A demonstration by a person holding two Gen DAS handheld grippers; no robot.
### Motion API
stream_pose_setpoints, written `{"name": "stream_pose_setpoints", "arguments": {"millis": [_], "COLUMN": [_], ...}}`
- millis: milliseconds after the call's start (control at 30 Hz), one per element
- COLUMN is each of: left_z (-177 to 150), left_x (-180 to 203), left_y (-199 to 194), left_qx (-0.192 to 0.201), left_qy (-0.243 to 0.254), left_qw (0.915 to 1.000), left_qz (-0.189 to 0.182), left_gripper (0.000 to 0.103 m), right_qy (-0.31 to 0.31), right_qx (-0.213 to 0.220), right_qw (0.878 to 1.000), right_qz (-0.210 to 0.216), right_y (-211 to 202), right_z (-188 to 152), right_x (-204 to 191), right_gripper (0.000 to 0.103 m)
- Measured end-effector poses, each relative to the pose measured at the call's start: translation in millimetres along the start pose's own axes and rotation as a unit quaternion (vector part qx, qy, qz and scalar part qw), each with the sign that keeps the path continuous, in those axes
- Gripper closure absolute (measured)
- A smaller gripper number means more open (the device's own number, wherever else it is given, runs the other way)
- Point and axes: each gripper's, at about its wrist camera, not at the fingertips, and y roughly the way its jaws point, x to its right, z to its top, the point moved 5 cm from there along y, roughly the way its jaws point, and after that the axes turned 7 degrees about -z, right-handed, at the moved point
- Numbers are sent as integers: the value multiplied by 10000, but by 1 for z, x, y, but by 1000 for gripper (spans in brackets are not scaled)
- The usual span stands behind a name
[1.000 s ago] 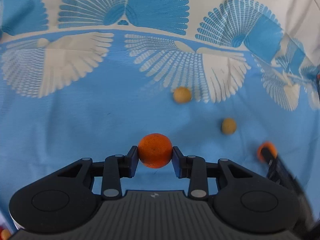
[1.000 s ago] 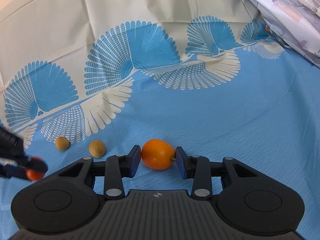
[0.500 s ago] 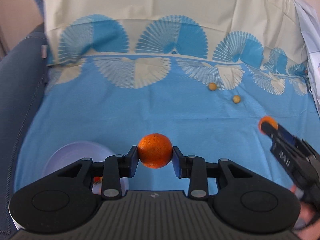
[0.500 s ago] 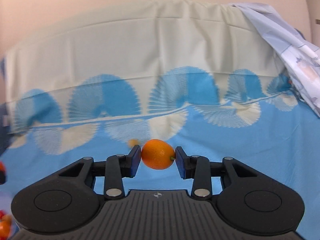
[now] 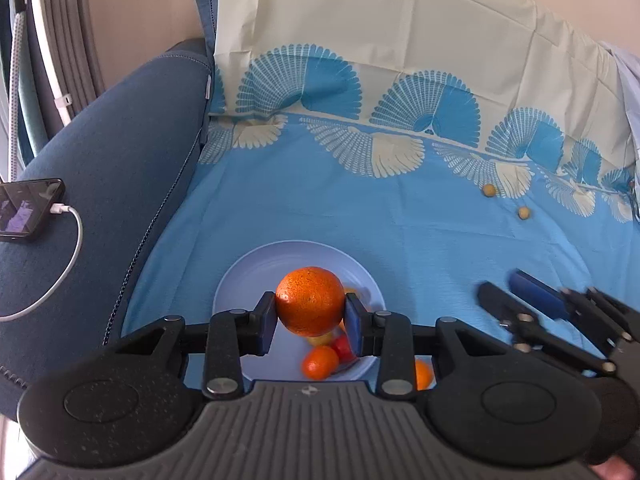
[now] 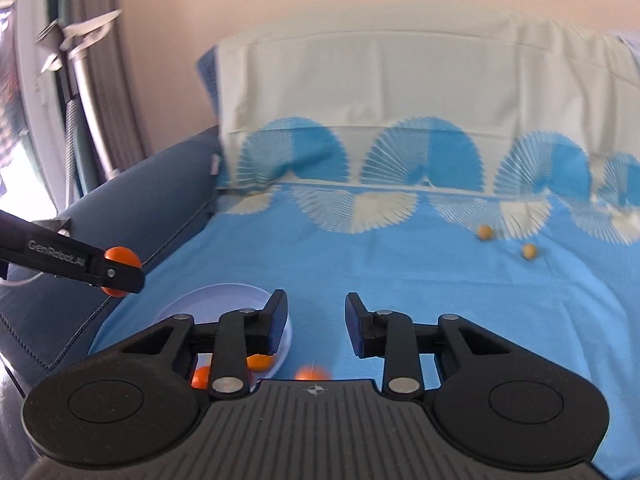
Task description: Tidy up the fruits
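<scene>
My left gripper [image 5: 310, 314] is shut on a round orange [image 5: 310, 300] and holds it above the pale blue plate [image 5: 256, 276], which holds several small fruits [image 5: 320, 362]. In the right wrist view the left gripper [image 6: 120, 266] with its orange [image 6: 120, 255] hangs over the plate [image 6: 208, 298]. My right gripper [image 6: 316, 326] is open and empty, just right of the plate. A blurred orange fruit [image 6: 314, 374] is below it, beside the plate's rim; it also shows in the left wrist view [image 5: 423, 374]. Two small tan fruits [image 5: 489, 190] [image 5: 523, 213] lie far right on the cloth.
A blue patterned cloth [image 5: 400, 220] covers the sofa seat and back. The dark blue sofa arm [image 5: 100, 184] at left carries a phone [image 5: 28, 210] with a white cable [image 5: 60, 280]. A light sheet [image 5: 628, 80] hangs at far right.
Both grippers have swung left to the plate. The right gripper has opened and let go of its orange fruit, which now lies blurred beside the plate. The left still holds its orange.
</scene>
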Motion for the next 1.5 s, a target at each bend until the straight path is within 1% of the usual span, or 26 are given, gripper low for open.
{"name": "stream_pose_setpoints", "arguments": {"millis": [33, 67, 100, 133, 200, 267, 300, 333, 367, 433, 500, 567, 633, 700, 833, 933, 1000, 1033, 1100, 1133, 1167, 1200, 1233, 1267, 1367, 1500], "left_z": [1, 3, 3, 4, 3, 0, -1, -2, -2, -2, -4, -5, -7, -9, -10, -9, -9, -10, -9, -9, -7, -6, -5, -5, -10, -30], "left_x": [-7, -15, -24, -32, -48, -57, -60, -64, -68, -71, -75, -74, -70, -66, -61, -58, -57, -57, -57, -58, -58, -58, -59, -59, -58, -58], "left_y": [9, 20, 29, 35, 39, 43, 46, 49, 53, 57, 59, 64, 73, 81, 94, 101, 107, 110, 113, 111, 108, 104, 100, 94, 73, 38], "left_qx": [-12, -42, -85, -157, -197, -202, -227, -262, -312, -362, -385, -467, -551, -634, -726, -782, -906, -972, -1053, -1004, -926, -868, -839, -844, -877, -868], "left_qy": [17, 31, -6, -126, -362, -391, -418, -462, -509, -558, -580, -485, -331, -227, -205, -125, -88, -86, -98, -114, -143, -174, -202, -230, -287, -337], "left_qw": [9999, 9998, 9997, 9993, 9989, 9988, 9986, 9984, 9979, 9973, 9970, 9972, 9976, 9974, 9970, 9967, 9958, 9952, 9944, 9949, 9956, 9961, 9962, 9962, 9957, 9955], "left_qz": [105, 171, 247, 322, 219, 212, 211, 208, 246, 317, 338, 312, 260, 241, 180, 201, 127, 44, 11, 21, 13, -25, -65, -48, 34, 190], "left_gripper": [64, 64, 63, 63, 63, 63, 63, 63, 63, 63, 63, 63, 63, 63, 63, 63, 63, 61, 38, 19, 8, 5, 1, 0, 0, 0], "right_qy": [-316, -603, -744, -726, -354, 74, 107, -35, -263, -691, -920, -888, -898, -898, -1343, -1237, -1134, -1065, -954, -943, -941, -933, -913, -878, -690, -495], "right_qx": [132, 140, -39, -230, -592, -780, -880, -1019, -1095, -1102, -1072, -1215, -1314, -1289, -1116, -1141, -1091, -1056, -1007, -992, -985, -984, -981, -972, -1014, -1072], "right_qw": [9994, 9981, 9972, 9971, 9974, 9968, 9959, 9948, 9936, 9902, 9880, 9861, 9852, 9857, 9840, 9854, 9874, 9885, 9900, 9902, 9903, 9904, 9906, 9910, 9917, 9915], "right_qz": [82, 83, 28, -14, -201, -176, -153, -63, 109, 500, 623, 711, 635, 609, 354, 259, 197, 199, 243, 261, 265, 272, 282, 280, 372, 545], "right_y": [10, 27, 47, 64, 74, 55, 46, 41, 39, 38, 44, 57, 68, 75, 89, 111, 115, 114, 106, 100, 95, 89, 83, 77, 56, 27], "right_z": [2, 2, 0, -3, -12, -27, -37, -48, -59, -70, -74, -76, -74, -70, -67, -56, -47, -43, -37, -37, -36, -35, -35, -35, -33, -30], "right_x": [-13, -23, -27, -24, 0, 25, 30, 27, 17, -10, -32, -45, -48, -48, -49, -43, -39, -36, -32, -31, -30, -30, -29, -29, -30, -37], "right_gripper": [70, 75, 77, 81, 81, 78, 74, 62, 60, 60, 60, 59, 59, 59, 59, 59, 59, 59, 57, 56, 52, 49, 43, 38, 32, 24]}}
